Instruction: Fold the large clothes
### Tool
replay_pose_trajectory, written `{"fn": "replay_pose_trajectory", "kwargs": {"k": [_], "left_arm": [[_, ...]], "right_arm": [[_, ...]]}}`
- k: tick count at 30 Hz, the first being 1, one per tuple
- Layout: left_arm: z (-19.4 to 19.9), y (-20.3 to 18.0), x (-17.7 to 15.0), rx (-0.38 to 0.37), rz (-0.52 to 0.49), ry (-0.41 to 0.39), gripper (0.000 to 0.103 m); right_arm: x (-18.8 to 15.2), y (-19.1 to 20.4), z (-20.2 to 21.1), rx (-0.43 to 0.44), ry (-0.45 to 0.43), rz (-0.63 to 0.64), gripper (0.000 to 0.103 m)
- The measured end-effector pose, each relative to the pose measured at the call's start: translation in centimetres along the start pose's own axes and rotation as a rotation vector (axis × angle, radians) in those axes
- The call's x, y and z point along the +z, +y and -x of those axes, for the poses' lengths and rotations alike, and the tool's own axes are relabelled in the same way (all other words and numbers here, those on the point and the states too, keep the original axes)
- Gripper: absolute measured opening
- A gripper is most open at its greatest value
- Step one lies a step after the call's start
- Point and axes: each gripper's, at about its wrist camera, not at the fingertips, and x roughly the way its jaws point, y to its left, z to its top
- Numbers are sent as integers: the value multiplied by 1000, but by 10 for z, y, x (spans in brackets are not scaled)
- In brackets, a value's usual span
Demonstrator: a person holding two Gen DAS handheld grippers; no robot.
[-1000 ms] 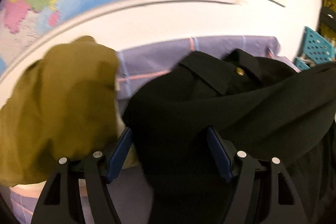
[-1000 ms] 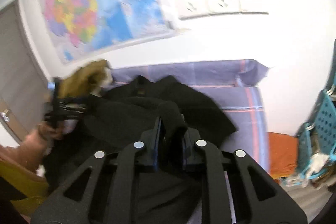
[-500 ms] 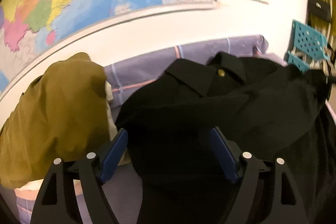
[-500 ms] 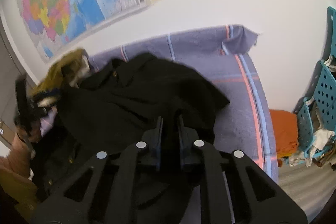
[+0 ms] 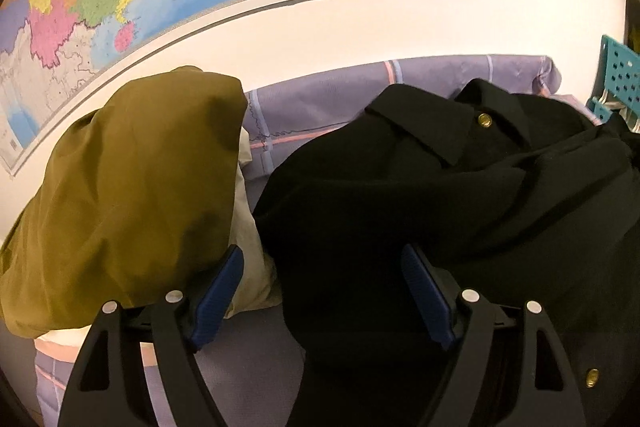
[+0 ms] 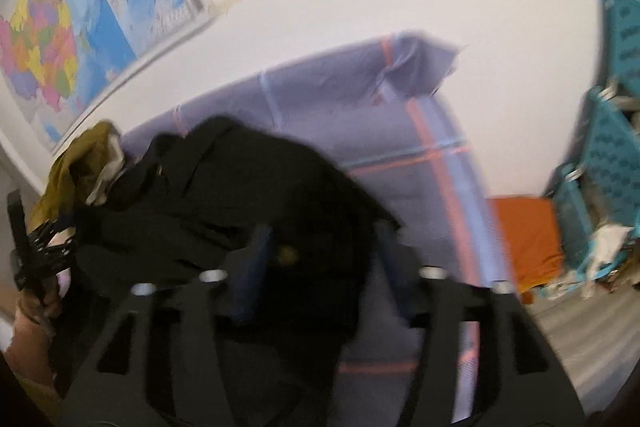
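- Left wrist view: the left tongs (image 5: 322, 291) are held apart over the black coat (image 5: 440, 195), which is spread on the purple bed (image 5: 320, 99). An olive garment (image 5: 128, 195) is heaped just beside it.
- Right wrist view, blurred: the right tongs (image 6: 324, 263) are seen apart, with coat cloth between them; a teal basket (image 6: 600, 163) stands nearby.

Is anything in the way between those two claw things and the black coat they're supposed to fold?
Nothing visible. The black coat lies directly between the open left gripper's fingers and the open right gripper's. The olive garment sits off to the left side on the bed.
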Motion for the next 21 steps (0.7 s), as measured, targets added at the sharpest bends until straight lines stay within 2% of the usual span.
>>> {"fn": "replay_pose_trajectory", "kwargs": {"k": [3,6,8,10,14,17,18,20,21], "left_arm": [[12,2,-3,-36,3,-15,79],[24,1,-8,-51,-6,-30,85],[30,1,-10,-62,-1,-34,85],[33,2,-12,-64,0,-33,85],[36,6,-18,-61,18,-19,85],[47,19,-25,-76,50,-19,86],[52,24,-29,-80,63,-18,86],[62,35,-40,-75,77,-20,86],[65,39,-43,-73,79,-22,86]], "right_arm": [[-2,17,38,15,-95,56,62],[-11,46,57,78,-119,152,62],[-15,62,48,106,-63,221,57],[-20,69,27,103,7,241,57],[-26,53,-23,128,171,119,56],[-27,52,-10,126,140,86,57],[-28,53,-1,124,123,92,60],[-33,55,29,143,64,106,73],[-38,54,45,163,45,104,73]]}}
